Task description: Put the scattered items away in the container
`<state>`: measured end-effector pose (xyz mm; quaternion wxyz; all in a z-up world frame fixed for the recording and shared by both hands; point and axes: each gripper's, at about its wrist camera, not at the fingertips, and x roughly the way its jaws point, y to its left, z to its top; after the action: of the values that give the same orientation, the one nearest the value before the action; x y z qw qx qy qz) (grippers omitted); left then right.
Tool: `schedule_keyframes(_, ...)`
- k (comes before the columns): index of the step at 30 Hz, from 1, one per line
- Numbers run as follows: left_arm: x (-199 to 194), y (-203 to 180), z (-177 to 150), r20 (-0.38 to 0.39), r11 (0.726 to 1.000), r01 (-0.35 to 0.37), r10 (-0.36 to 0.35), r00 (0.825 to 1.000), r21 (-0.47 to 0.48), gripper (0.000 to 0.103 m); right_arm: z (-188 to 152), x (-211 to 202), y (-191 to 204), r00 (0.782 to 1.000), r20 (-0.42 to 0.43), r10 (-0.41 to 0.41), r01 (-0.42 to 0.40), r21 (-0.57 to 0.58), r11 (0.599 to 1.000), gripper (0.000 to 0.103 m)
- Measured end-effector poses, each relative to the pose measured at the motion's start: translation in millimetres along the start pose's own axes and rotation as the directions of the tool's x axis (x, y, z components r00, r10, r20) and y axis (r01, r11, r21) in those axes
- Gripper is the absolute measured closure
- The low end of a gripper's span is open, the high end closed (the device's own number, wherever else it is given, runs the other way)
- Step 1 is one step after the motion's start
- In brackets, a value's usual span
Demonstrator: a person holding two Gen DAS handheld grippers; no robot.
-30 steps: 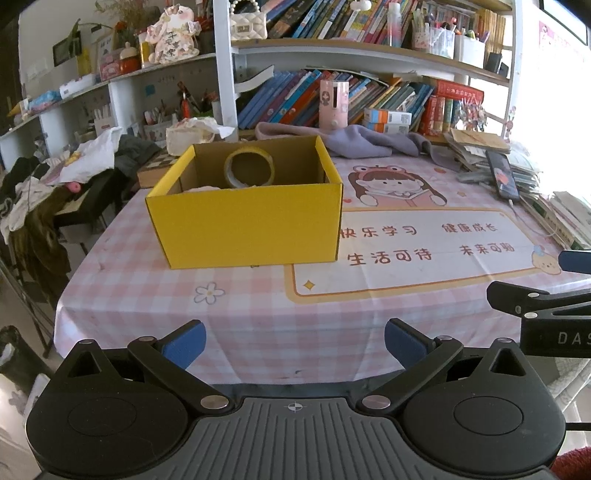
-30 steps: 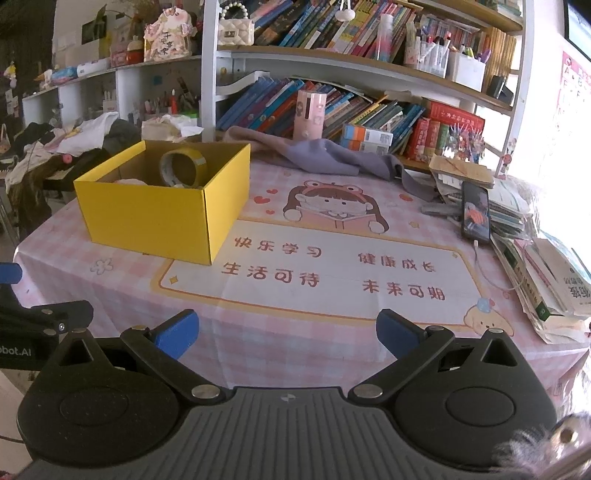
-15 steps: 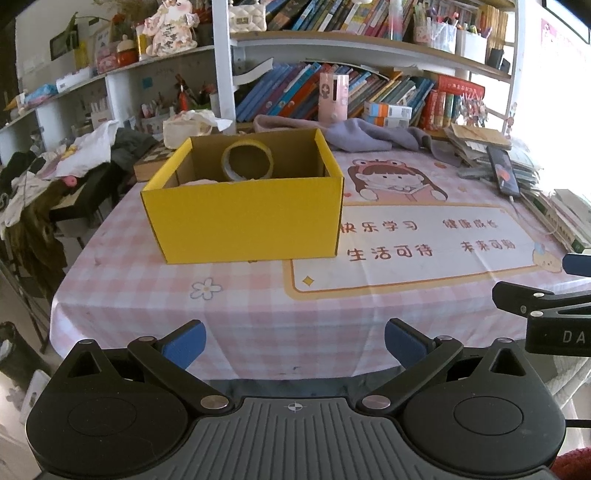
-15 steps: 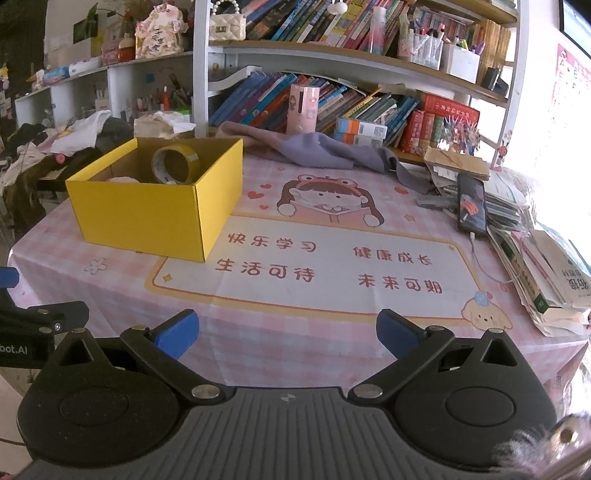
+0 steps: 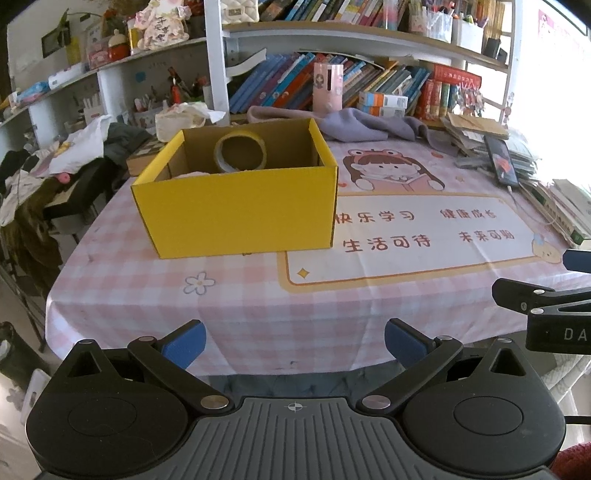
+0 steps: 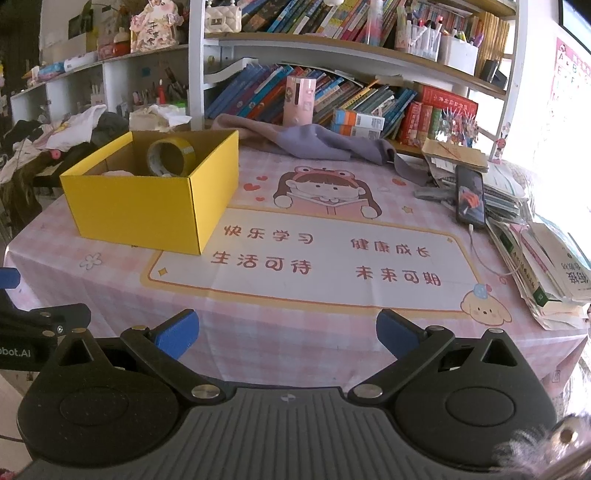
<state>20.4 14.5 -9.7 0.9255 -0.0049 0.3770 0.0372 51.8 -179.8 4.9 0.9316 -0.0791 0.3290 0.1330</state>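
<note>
Distance from the yellow box (image 5: 236, 206) has been gained since a second ago; both the left hand-held gripper (image 5: 294, 345) and the right hand-held gripper (image 6: 287, 334) are held wide open and empty. A tape roll (image 5: 240, 152) is seen inside the box, the cloth-covered bench (image 6: 295, 332) around it is bare, so tidying is judged finished.

Crowded bookshelves (image 6: 332, 55), perhaps sunlit window (image 6: 561, 122)

Both wrist views low at table's near edge, facing the bookshelf (image 5: 369, 33), sharing the yellow box (image 5: 236, 214) (image 6: 147, 210).
</note>
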Motion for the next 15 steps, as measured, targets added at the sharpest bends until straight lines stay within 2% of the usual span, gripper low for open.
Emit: schedule_keyframes(15, -3.3, -3.0, -2.7, -0.003, 1.0, -0.003, 0.003, 1.0, 0.006, 0.0, -2.6, -0.6, -2.2, 1.0, -0.002, 0.006, -0.006, 0.001, 1.0, 0.0)
